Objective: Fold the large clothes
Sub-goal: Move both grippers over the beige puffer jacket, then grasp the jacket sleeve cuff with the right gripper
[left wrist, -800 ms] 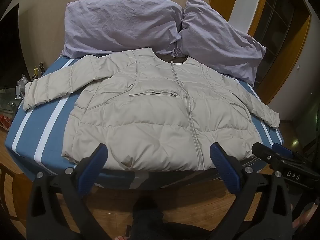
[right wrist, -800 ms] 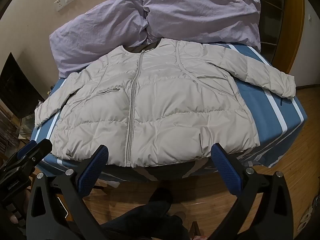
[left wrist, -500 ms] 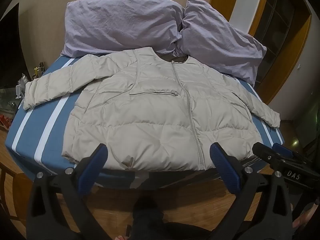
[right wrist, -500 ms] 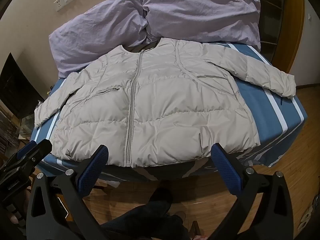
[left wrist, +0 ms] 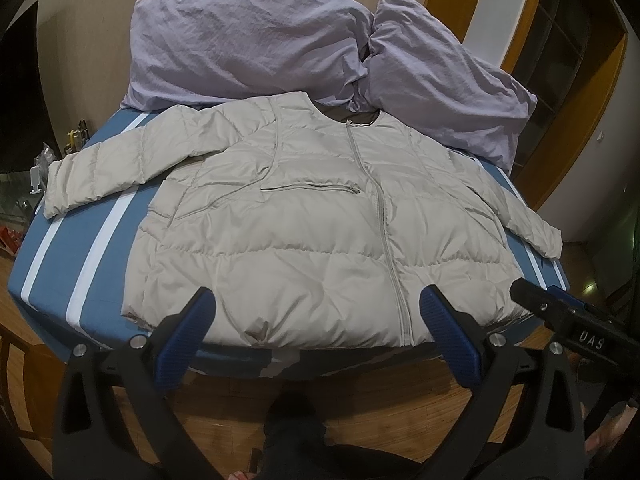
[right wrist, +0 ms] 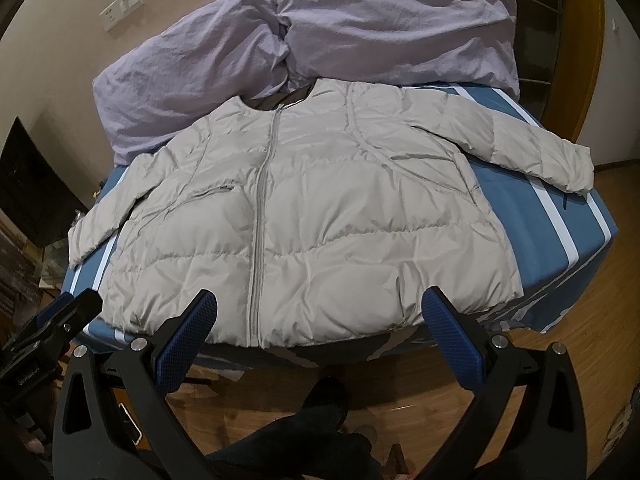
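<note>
Since nothing is folded yet, the beige puffer jacket [left wrist: 320, 232] lies spread face up on the striped blue bed [left wrist: 80, 248], zipper [right wrist: 258, 240] shut, collar up against the two lavender pillows [left wrist: 248, 48] at the head edge and hem right along the foot edge. Both sleeves are stretched out toward the side edges, the one on the right side [right wrist: 532, 152] ending close to that edge.

Biggest risk, probably: the fabric looks slick and puffy, so a pinch on just the outer shell could slip off mid-fold, or the padding could spring back and undo the crease. The hem sits so close to the foot edge that a careless tug could drag the whole jacket off onto the wooden floor [right wrist: 560, 380].

The left gripper [left wrist: 318, 312] hovers just off the foot edge with its jaws spread wide, holding nothing, the hem showing between its blue pads [left wrist: 188, 336]. The right gripper [right wrist: 320, 312] does the same thing beside it, jaws wide and empty, zipper end just inside its left pad. Neither touches the jacket.
</note>
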`<state>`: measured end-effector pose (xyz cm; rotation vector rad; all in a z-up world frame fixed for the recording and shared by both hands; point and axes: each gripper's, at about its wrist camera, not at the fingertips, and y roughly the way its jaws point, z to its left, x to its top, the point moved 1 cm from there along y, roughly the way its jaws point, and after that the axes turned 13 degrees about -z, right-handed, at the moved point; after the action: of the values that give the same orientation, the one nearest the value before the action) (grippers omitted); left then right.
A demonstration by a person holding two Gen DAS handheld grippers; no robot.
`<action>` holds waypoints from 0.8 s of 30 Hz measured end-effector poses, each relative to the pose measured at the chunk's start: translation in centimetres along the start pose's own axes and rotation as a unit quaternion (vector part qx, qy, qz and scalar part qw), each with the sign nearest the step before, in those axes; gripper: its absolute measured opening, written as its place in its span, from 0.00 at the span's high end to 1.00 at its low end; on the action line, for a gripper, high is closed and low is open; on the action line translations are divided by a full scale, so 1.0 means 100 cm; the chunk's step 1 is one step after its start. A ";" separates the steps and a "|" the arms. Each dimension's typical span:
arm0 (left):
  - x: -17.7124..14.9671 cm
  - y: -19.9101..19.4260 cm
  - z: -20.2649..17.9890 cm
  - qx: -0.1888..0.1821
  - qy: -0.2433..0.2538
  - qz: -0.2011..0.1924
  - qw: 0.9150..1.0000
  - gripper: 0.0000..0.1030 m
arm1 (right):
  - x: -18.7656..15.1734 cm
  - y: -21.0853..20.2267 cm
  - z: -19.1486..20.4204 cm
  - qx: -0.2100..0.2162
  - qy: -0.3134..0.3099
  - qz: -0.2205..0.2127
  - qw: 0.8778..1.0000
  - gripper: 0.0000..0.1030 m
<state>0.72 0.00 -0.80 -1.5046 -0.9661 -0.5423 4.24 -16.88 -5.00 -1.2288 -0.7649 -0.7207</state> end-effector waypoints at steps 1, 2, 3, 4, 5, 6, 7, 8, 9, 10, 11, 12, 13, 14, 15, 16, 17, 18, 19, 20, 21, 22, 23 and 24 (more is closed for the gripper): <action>-0.002 0.004 0.005 0.000 -0.001 0.001 1.000 0.02 | 0.002 0.002 -0.002 -0.002 0.003 -0.003 1.000 0.01; 0.001 0.009 0.008 -0.001 -0.002 0.002 1.000 0.02 | 0.004 0.003 -0.005 -0.004 0.007 -0.006 1.000 0.01; 0.004 0.014 0.007 0.000 -0.002 0.003 1.000 0.02 | 0.006 0.006 -0.008 -0.005 0.009 -0.010 1.000 0.01; 0.003 0.015 0.007 0.001 -0.002 0.004 1.000 0.02 | 0.008 0.009 -0.011 -0.008 0.011 -0.013 1.000 0.01; 0.003 0.017 0.007 0.003 -0.002 0.005 1.000 0.02 | 0.010 0.011 -0.015 -0.014 0.013 -0.015 1.000 0.01; 0.003 0.019 0.007 0.004 -0.002 0.006 1.000 0.02 | 0.013 0.013 -0.021 -0.020 0.015 -0.017 1.000 0.01; 0.005 0.023 0.008 0.006 -0.002 0.008 1.000 0.02 | 0.016 0.018 -0.027 -0.027 0.018 -0.018 0.999 0.01; 0.007 0.027 0.010 0.009 -0.002 0.010 1.000 0.02 | 0.019 0.022 -0.033 -0.033 0.022 -0.017 0.999 0.01; 0.009 0.032 0.010 0.012 -0.001 0.013 1.000 0.02 | 0.022 0.027 -0.040 -0.040 0.026 -0.016 0.999 0.01; 0.010 0.036 0.011 0.015 0.000 0.014 1.000 0.02 | 0.026 0.033 -0.048 -0.051 0.031 -0.014 0.998 0.01; 0.011 0.040 0.011 0.019 0.001 0.016 1.000 0.02 | 0.029 0.038 -0.057 -0.061 0.034 -0.013 0.997 0.01; 0.013 0.045 0.012 0.022 0.001 0.019 1.000 0.02 | 0.033 0.043 -0.066 -0.072 0.037 -0.013 0.997 0.01; 0.015 0.050 0.014 0.025 0.001 0.021 0.999 0.02 | 0.038 0.050 -0.077 -0.086 0.040 -0.014 0.995 0.01; 0.017 0.056 0.015 0.027 0.000 0.024 0.999 0.02 | 0.042 0.055 -0.087 -0.097 0.041 -0.017 0.994 0.01; 0.019 0.061 0.016 0.030 0.000 0.025 0.999 0.02 | 0.046 0.061 -0.098 -0.109 0.043 -0.018 0.993 0.01; 0.021 0.067 0.017 0.033 0.001 0.027 0.999 0.02 | 0.051 0.068 -0.111 -0.125 0.047 -0.018 0.991 0.01; 0.023 0.072 0.019 0.035 0.001 0.029 0.999 0.02 | 0.055 0.073 -0.123 -0.136 0.052 -0.018 0.989 0.01; 0.026 0.078 0.020 0.038 0.002 0.031 0.999 0.02 | 0.060 0.080 -0.138 -0.149 0.062 -0.016 0.987 0.01; 0.028 0.083 0.021 0.040 0.002 0.033 0.999 0.02 | 0.065 0.087 -0.155 -0.163 0.073 -0.014 0.984 0.01; 0.031 0.090 0.022 0.042 0.003 0.035 0.998 0.02 | 0.068 0.093 -0.170 -0.175 0.087 -0.010 0.981 0.01; 0.034 0.096 0.022 0.044 0.003 0.037 0.998 0.02 | 0.071 0.099 -0.185 -0.186 0.101 -0.006 0.977 0.01; 0.037 0.102 0.023 0.046 0.004 0.039 0.998 0.02 | 0.074 0.104 -0.198 -0.194 0.114 -0.003 0.974 0.01; 0.039 0.109 0.024 0.048 0.005 0.041 0.998 0.02 | 0.077 0.110 -0.216 -0.207 0.130 0.000 0.970 0.01; 0.042 0.116 0.024 0.050 0.007 0.044 0.998 0.02 | 0.080 0.116 -0.232 -0.219 0.143 0.003 0.965 0.01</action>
<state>11.99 4.03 -4.54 -1.4450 -0.8997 -0.4344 20.93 -37.95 -8.40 -1.4781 -0.3698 -1.0734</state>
